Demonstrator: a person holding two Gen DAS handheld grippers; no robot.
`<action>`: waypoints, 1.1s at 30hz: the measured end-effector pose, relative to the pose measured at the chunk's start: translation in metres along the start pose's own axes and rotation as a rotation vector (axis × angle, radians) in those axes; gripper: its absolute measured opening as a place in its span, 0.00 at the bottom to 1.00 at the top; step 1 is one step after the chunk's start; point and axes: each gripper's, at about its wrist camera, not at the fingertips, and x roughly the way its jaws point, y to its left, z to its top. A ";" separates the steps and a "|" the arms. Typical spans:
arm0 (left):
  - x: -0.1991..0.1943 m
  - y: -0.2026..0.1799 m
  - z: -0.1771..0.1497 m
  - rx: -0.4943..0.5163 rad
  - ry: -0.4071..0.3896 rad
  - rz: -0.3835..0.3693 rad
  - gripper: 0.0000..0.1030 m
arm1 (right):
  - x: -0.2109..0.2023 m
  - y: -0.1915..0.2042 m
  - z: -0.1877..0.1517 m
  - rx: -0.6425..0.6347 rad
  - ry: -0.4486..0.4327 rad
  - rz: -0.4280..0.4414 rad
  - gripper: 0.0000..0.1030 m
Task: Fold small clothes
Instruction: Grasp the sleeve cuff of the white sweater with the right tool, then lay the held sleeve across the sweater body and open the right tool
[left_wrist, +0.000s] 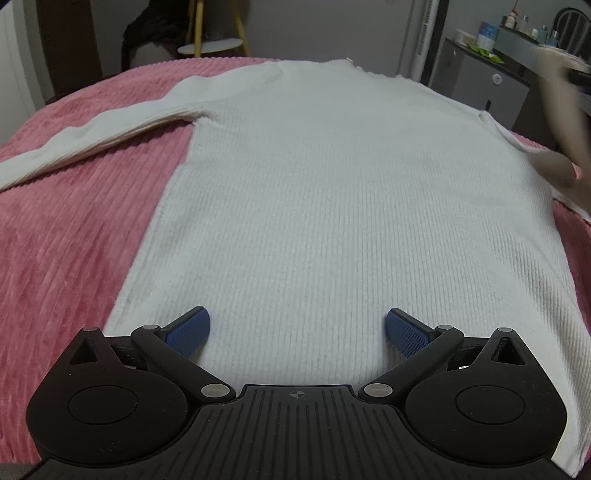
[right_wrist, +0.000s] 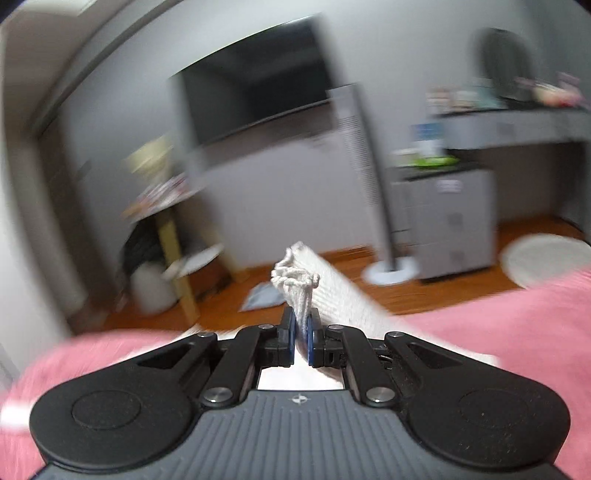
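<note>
A white ribbed sweater (left_wrist: 295, 192) is lying flat on a pink corduroy bedspread (left_wrist: 74, 240), 1 sleeve (left_wrist: 92, 136) stretching out to the left. The left claw (left_wrist: 297, 328) is hovering wide open over its hem. The right claw (right_wrist: 301, 332) is pinching the other sleeve's cuff (right_wrist: 295, 284), lifting it.

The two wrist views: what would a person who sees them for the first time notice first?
First, the white ribbed sweater, spread flat over a pink corduroy blanket, with one sleeve lying out to the left. The left gripper stands wide open above its near hem. In the blurred right wrist view, the right gripper is shut on a bunched piece of the white knit, lifted off the blanket.
</note>
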 end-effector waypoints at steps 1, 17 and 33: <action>-0.001 0.002 0.000 -0.003 -0.006 0.003 1.00 | 0.010 0.023 -0.008 -0.037 0.019 0.030 0.05; -0.001 -0.006 0.029 0.045 -0.081 -0.047 1.00 | 0.003 0.039 -0.092 0.177 0.218 -0.139 0.18; 0.028 -0.045 0.083 -0.034 -0.103 -0.141 1.00 | 0.018 0.007 -0.091 0.162 0.208 -0.172 0.20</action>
